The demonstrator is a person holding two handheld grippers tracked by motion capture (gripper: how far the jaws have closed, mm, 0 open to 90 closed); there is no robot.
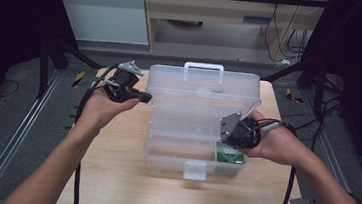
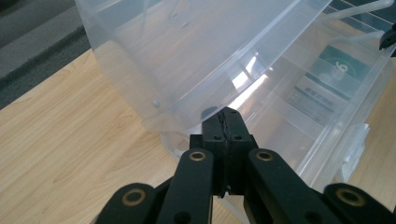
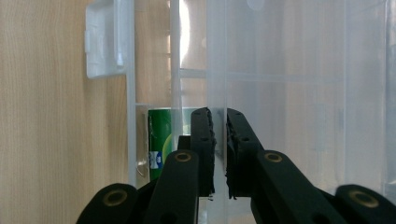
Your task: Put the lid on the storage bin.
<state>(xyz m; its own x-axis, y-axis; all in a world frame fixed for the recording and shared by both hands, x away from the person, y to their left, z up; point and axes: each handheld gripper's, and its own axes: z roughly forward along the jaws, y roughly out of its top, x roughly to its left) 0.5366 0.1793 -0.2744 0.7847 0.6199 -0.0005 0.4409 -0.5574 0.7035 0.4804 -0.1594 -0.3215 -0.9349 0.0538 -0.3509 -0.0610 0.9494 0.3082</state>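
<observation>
The clear plastic box (image 1: 184, 152) is standing open on the table (image 1: 111, 175) with a green packet (image 1: 229, 154) lying inside, the left gripper (image 2: 227, 122) pressing its jaws together beside the lid (image 1: 202, 91) and the right gripper (image 3: 218, 126) pinching the box's inner tray (image 3: 217, 70), so closing is seemingly remaining

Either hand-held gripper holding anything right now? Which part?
Left hand-held gripper: jaws shut beside the clear box, nothing between them. Right hand-held gripper: jaws pinch a translucent wall of the box's tray.

surface: light wooden table (image 1: 111, 175) | on it: 1 clear plastic box (image 1: 164, 155), lid open | contents: blurred
</observation>
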